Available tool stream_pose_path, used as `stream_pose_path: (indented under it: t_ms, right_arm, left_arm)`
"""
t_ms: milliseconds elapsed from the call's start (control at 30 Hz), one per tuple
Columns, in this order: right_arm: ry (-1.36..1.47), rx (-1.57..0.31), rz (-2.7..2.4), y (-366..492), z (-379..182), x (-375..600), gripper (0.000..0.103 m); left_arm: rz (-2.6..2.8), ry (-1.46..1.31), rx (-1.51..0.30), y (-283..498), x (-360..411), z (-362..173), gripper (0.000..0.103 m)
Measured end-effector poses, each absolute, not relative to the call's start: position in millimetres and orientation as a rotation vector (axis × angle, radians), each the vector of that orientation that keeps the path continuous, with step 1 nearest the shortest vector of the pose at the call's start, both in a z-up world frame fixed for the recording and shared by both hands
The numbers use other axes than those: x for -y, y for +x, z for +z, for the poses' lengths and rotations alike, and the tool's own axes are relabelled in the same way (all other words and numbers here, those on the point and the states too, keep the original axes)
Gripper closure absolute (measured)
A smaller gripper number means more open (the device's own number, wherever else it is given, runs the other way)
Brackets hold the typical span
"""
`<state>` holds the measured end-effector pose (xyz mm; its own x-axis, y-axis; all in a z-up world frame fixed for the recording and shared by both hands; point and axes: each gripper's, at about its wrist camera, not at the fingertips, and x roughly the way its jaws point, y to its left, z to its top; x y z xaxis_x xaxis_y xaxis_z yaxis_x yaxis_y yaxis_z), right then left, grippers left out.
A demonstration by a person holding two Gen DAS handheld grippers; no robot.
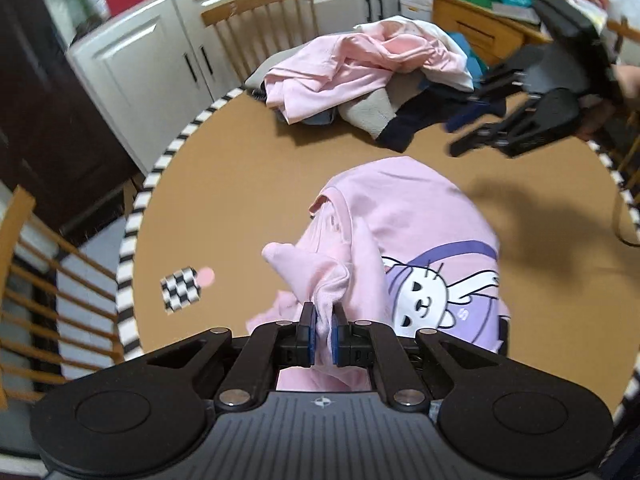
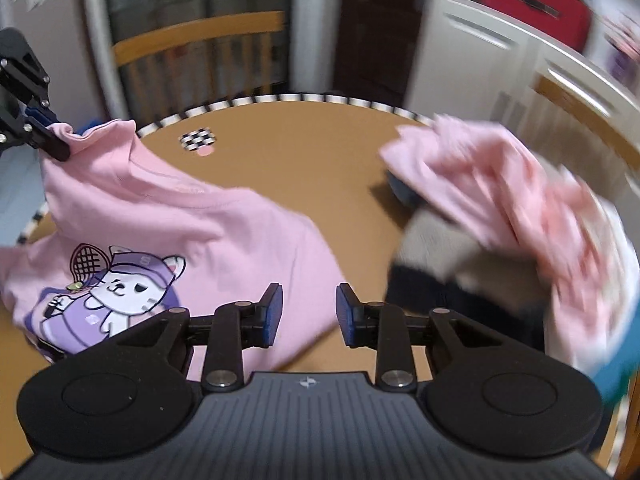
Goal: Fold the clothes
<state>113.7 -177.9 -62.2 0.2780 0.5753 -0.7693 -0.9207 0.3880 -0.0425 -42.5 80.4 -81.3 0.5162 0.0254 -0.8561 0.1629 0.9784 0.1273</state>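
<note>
Pink shirt: left gripper pinches one bunched corner; right gripper part-open, empty. Advice: grab opposite corner, spread flat on worktop.

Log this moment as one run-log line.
left tongs: shut on pink shirt, lifting edge | right tongs: open, nothing held | unfolded pile: waiting on table

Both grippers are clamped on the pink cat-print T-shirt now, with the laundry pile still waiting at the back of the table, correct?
Only the left gripper is clamped on the pink T-shirt. The right wrist view shows the right gripper open and empty.
</note>
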Motion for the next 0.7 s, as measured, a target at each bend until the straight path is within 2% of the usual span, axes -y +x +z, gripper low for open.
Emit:
stream_pose_path:
  t_ms: [200, 367, 400, 467, 700]
  right_arm:
    - [-0.643, -0.768, 1.285, 164, -59, 123, 0.065]
    - [-0.651, -0.915, 1.383, 207, -82, 83, 0.065]
    - [-0.668, -0.932, 1.403, 210, -88, 76, 0.062]
    - [-0.711, -0.982, 1.454, 217, -99, 62, 0.058]
    - [-0.906, -1.148, 1.635, 220, -121, 24, 0.056]
  left_arm:
    - [-0.092, 0.073, -1.028, -54, -77, -84, 0.095]
    - [-0.102, 0.025, -1.048, -64, -66, -95, 0.095]
    - [-0.107, 0.008, -1.055, -66, -64, -96, 0.095]
    - [-0.116, -0.011, -1.076, -70, -59, -101, 0.095]
    - [-0.112, -0.057, -1.153, -82, -49, -125, 0.094]
